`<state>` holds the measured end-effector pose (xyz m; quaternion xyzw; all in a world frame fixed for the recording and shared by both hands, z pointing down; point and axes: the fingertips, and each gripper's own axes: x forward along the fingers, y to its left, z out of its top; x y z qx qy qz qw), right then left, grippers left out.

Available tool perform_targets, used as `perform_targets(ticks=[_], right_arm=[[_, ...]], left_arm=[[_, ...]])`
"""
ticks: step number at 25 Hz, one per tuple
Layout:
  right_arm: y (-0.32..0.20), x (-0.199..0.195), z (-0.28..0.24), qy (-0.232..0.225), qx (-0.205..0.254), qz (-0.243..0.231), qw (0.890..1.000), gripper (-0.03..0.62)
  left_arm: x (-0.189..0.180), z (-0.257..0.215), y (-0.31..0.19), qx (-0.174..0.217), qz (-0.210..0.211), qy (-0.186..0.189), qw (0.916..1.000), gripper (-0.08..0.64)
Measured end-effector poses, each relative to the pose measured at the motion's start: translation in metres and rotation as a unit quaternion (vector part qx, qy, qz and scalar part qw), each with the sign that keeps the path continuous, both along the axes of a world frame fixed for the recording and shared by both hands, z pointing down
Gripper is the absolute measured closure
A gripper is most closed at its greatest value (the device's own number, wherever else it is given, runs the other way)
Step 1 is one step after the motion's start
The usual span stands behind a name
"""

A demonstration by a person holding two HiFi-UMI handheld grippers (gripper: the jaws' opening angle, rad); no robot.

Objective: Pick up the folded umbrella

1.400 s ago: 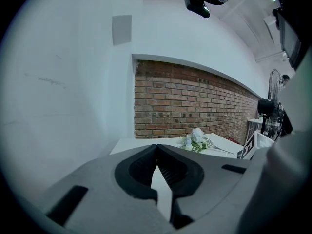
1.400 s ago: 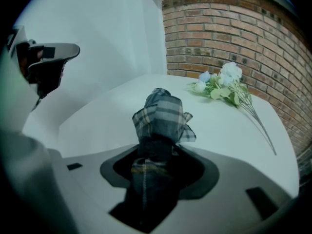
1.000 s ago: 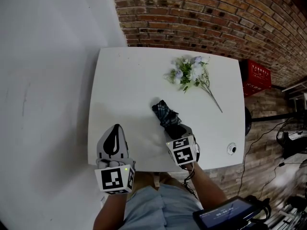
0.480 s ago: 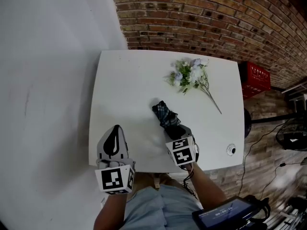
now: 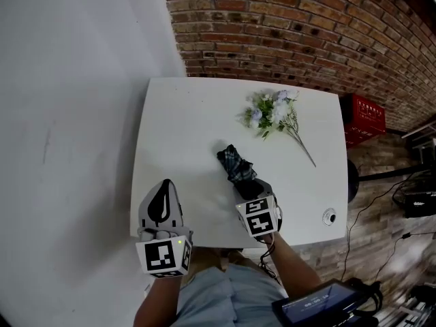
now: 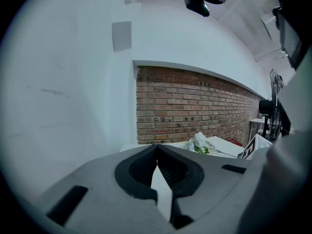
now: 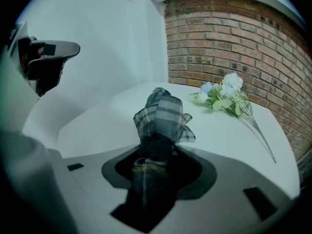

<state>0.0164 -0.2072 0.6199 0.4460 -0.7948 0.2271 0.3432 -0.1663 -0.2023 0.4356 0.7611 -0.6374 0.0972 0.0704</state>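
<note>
The folded umbrella (image 5: 236,164), dark plaid fabric, lies near the middle of the white table (image 5: 184,128), with its handle end towards me. My right gripper (image 5: 253,184) is shut on that near end. In the right gripper view the umbrella (image 7: 163,113) fills the gap between the jaws of the right gripper (image 7: 158,147) and its plaid end sticks out ahead. My left gripper (image 5: 162,184) hovers at the table's near left edge, apart from the umbrella. In its own view the left gripper (image 6: 156,146) has its jaws meeting at the tips with nothing between them.
A bunch of pale artificial flowers (image 5: 272,110) lies at the table's far right. A small round fitting (image 5: 330,214) sits in the near right corner. A brick wall (image 5: 306,33) runs behind the table. A red crate (image 5: 368,113) and cables are on the floor to the right.
The head view has drifted slightly. Both grippers and the umbrella keep their places.
</note>
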Motion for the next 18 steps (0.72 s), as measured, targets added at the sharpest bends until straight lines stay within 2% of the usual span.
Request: perform_targets(ticks=[18], right_arm=[[-0.018,-0.006,-0.077,-0.031,0.081,0.000,0.996,0.402]], left_arm=[[0.008,-0.038,0.010,0.033,0.003,-0.010,0.9994,0.554]])
